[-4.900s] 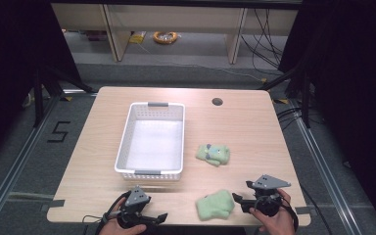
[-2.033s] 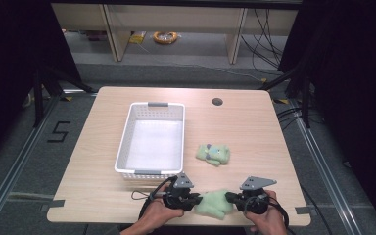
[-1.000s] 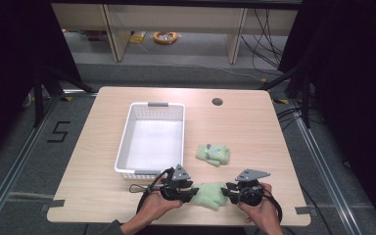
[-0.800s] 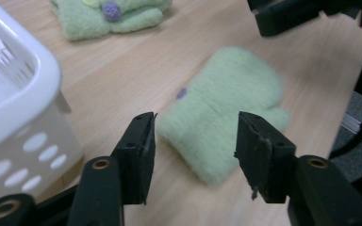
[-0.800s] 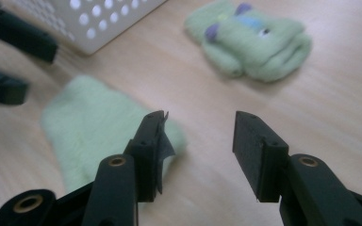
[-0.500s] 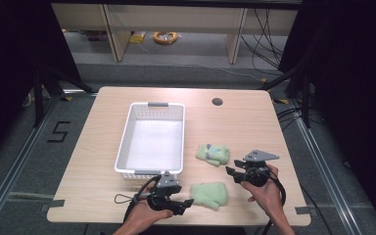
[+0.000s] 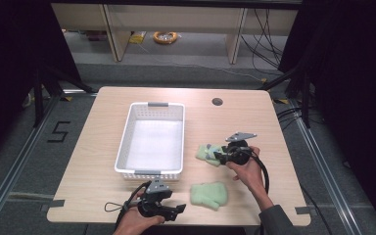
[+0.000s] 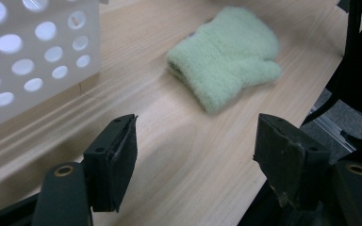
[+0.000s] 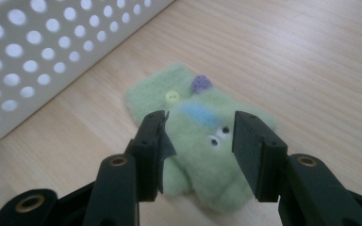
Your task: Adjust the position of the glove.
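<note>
Two pale green mittens lie on the wooden table to the right of a white perforated basket [image 7: 152, 139]. The plain one [image 7: 208, 195] rests near the front edge. My left gripper [image 7: 178, 210] lies to its left, jaws just opened wide, nothing between them; in the left gripper view that mitten [image 8: 226, 56] lies ahead, apart from the gripper [image 8: 195, 155]. The farther mitten [image 7: 206, 152] has a face sewn on. My right gripper [image 7: 219, 155] reaches it from the right, jaws just opened; in the right gripper view the gripper [image 9: 199, 141] straddles the mitten [image 9: 151, 96] without pressing on it.
The basket's wall [image 8: 33, 56] stands close on the left in the left gripper view and another side of it [image 9: 52, 52] lies beyond the far mitten. A round hole [image 7: 217, 102] sits in the table's far part. The table's front edge is just behind my left hand.
Both grippers were at the near mitten a second ago. The left one has let go and drawn back to the left. The right one has moved away to the far mitten.
</note>
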`<state>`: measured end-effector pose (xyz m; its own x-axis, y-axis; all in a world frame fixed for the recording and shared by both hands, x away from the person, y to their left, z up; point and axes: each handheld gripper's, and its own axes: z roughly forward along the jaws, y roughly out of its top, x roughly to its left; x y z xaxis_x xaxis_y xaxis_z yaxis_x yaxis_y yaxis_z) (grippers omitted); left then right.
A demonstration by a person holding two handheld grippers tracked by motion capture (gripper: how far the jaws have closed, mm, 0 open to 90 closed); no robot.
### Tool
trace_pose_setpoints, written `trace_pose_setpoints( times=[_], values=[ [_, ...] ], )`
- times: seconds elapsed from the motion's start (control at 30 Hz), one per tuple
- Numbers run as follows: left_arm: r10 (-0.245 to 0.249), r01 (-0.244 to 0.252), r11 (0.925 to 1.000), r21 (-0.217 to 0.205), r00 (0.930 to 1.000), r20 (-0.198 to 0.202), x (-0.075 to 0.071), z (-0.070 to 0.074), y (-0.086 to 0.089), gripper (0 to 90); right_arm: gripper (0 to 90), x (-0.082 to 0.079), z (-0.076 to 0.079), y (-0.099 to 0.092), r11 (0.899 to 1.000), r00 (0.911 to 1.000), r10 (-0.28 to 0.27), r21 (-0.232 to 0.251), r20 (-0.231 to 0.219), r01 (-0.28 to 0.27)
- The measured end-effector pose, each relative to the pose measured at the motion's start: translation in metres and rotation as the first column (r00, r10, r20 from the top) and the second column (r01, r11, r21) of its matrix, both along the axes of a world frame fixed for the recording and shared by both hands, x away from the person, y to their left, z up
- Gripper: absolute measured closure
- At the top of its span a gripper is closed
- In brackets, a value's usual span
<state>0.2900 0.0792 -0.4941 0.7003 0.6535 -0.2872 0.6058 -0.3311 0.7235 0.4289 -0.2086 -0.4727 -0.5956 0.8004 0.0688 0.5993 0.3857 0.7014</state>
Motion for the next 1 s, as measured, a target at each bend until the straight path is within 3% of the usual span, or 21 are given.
trace_pose_setpoints(
  times=[0.1,0.13,0.17,0.33,0.47,0.5,0.6,0.67,0.73,0.83,0.9,1.0],
  values=[
    [-0.012,0.011,0.9996,0.026,0.9997,0.019,-0.001,-0.001,0.001,29.4,56.6,0.011,-0.005,0.006,1.000,1.0000,0.002,-0.021,0.000,-0.002],
    [-0.006,0.005,0.9998,0.017,0.9999,0.016,-0.002,-0.003,0.000,29.4,56.8,0.013,-0.006,0.006,1.000,0.9999,0.008,-0.029,0.009,-0.007],
    [-0.026,0.025,0.9989,0.039,0.9996,0.008,-0.002,-0.003,0.002,29.4,57.1,0.015,-0.007,0.008,1.000,1.0000,-0.004,-0.026,-0.007,0.004],
    [-0.021,0.021,0.9994,0.027,0.9997,0.009,-0.004,-0.004,0.000,29.2,58.1,0.020,-0.014,0.013,0.999,0.9996,-0.025,-0.028,-0.010,0.025],
    [-0.035,0.035,0.9985,0.043,0.9993,0.010,-0.004,-0.004,0.002,28.6,59.5,0.023,-0.015,0.013,0.999,0.9987,-0.028,-0.037,-0.043,0.027],
    [-0.024,0.024,0.9992,0.031,0.9997,0.004,-0.004,-0.005,0.001,28.4,59.9,0.022,-0.016,0.014,0.999,0.9976,-0.037,-0.029,-0.058,0.035],
    [-0.046,0.046,0.9974,0.055,0.9989,0.010,-0.003,-0.006,0.003,28.2,61.4,0.026,-0.020,0.013,0.999,0.9997,-0.021,-0.027,-0.016,0.020],
    [-0.024,0.024,0.9990,0.037,0.9997,0.007,-0.003,-0.007,0.002,28.1,62.0,0.023,-0.020,0.013,0.999,0.9986,-0.027,-0.047,-0.045,0.025],
    [-0.018,0.017,0.9987,0.049,0.9998,0.003,-0.003,-0.007,0.003,28.0,62.0,0.023,-0.021,0.015,0.999,0.9986,-0.038,-0.032,-0.036,0.037],
    [-0.017,0.016,0.9996,0.022,0.9998,0.012,-0.003,-0.006,0.001,28.0,62.5,0.022,-0.022,0.016,0.998,0.9993,-0.032,-0.061,-0.018,0.031],
    [-0.036,0.036,0.9982,0.048,0.9992,0.014,-0.003,-0.005,0.003,28.0,63.2,0.022,-0.021,0.015,0.997,0.9996,-0.019,-0.073,-0.022,0.017],
    [-0.023,0.022,0.9993,0.031,0.9997,0.009,-0.003,-0.007,0.002,28.0,64.3,0.022,-0.024,0.014,0.998,0.9997,-0.023,-0.062,-0.008,0.022]
  ],
)
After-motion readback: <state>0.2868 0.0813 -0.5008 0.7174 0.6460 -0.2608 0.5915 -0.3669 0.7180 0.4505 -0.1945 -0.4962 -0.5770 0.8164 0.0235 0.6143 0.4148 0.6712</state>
